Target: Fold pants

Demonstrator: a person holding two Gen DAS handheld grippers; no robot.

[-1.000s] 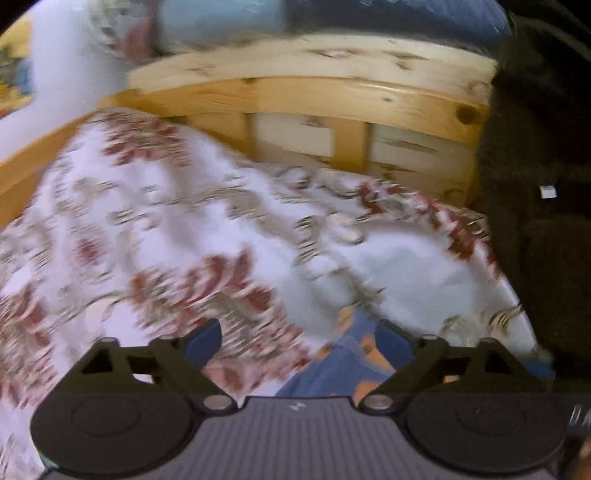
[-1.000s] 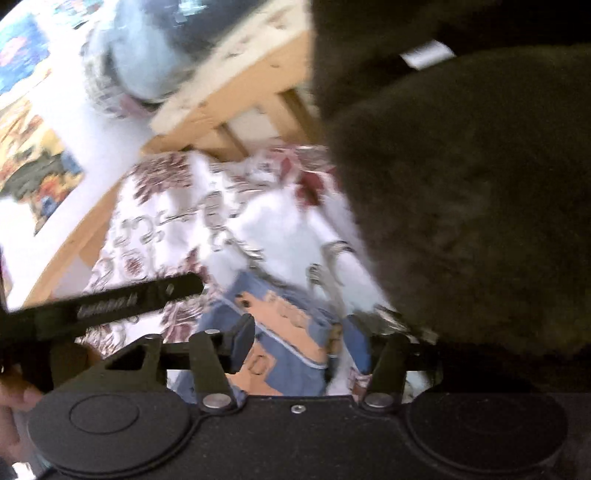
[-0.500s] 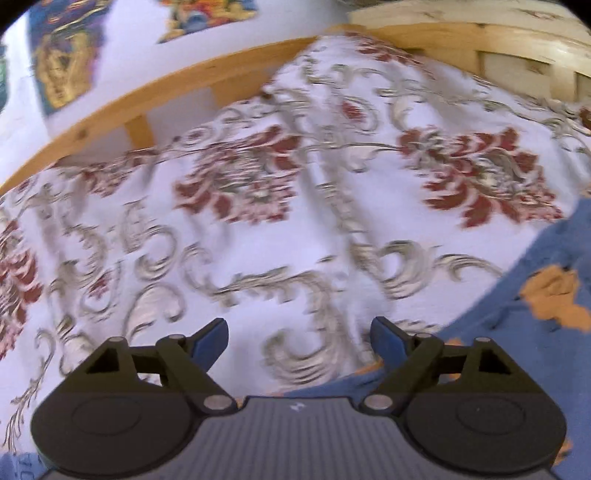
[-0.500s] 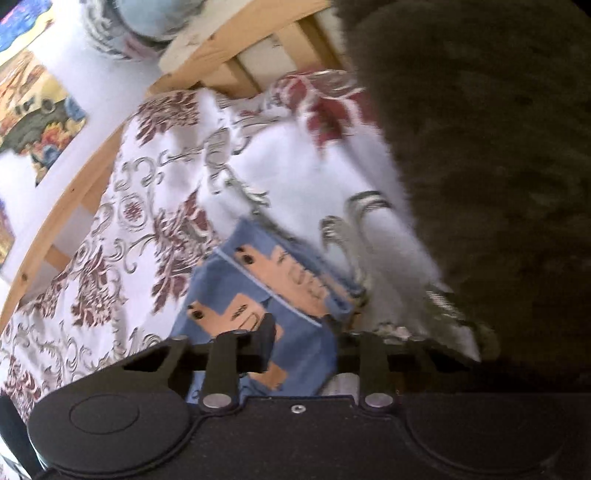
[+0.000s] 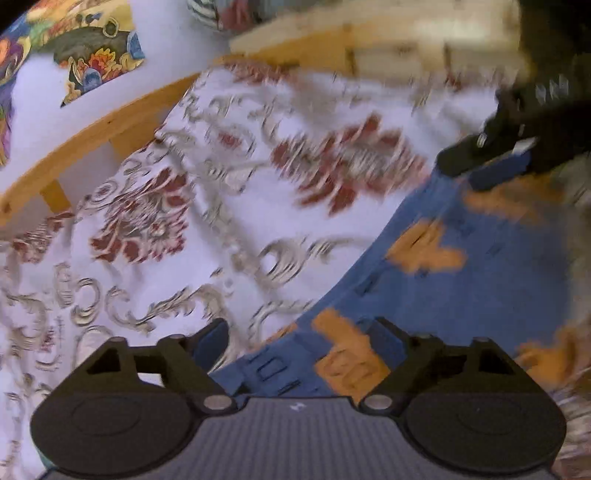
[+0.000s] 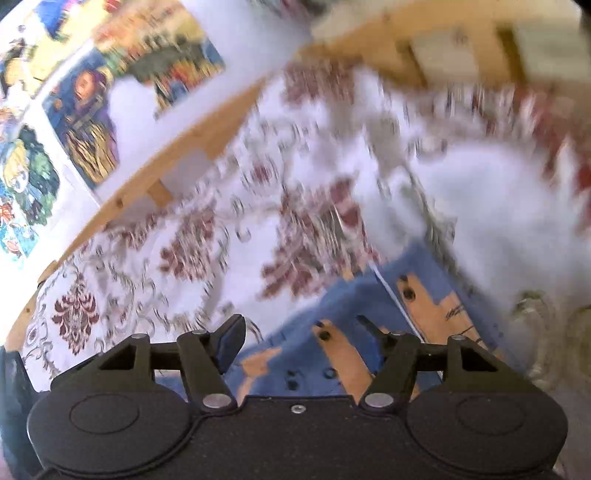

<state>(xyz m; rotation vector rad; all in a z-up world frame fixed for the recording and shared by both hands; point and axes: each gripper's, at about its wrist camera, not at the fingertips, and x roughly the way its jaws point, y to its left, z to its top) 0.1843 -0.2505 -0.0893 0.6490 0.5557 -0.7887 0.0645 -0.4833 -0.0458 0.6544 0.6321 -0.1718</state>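
Blue pants (image 5: 443,295) with orange prints lie on a white bedspread (image 5: 229,206) with a red floral pattern. My left gripper (image 5: 297,341) is open just above the pants' left edge, which runs between its fingers. In the right wrist view the pants (image 6: 369,302) spread under my right gripper (image 6: 301,332), which is open with blue cloth between and below its fingers. The left wrist view shows the right gripper (image 5: 480,166) at the pants' far end, upper right. Both views are blurred by motion.
A wooden bed rail (image 5: 110,125) runs along the left side and a slatted wooden headboard (image 6: 443,44) stands at the far end. Colourful posters (image 6: 85,110) hang on the white wall behind the rail. A patterned bundle (image 5: 221,14) rests on the headboard.
My right gripper's fingers have spread wider and it has swung left, so the dark furry mass has left its view. The left view has swung right, bringing more of the pants in.
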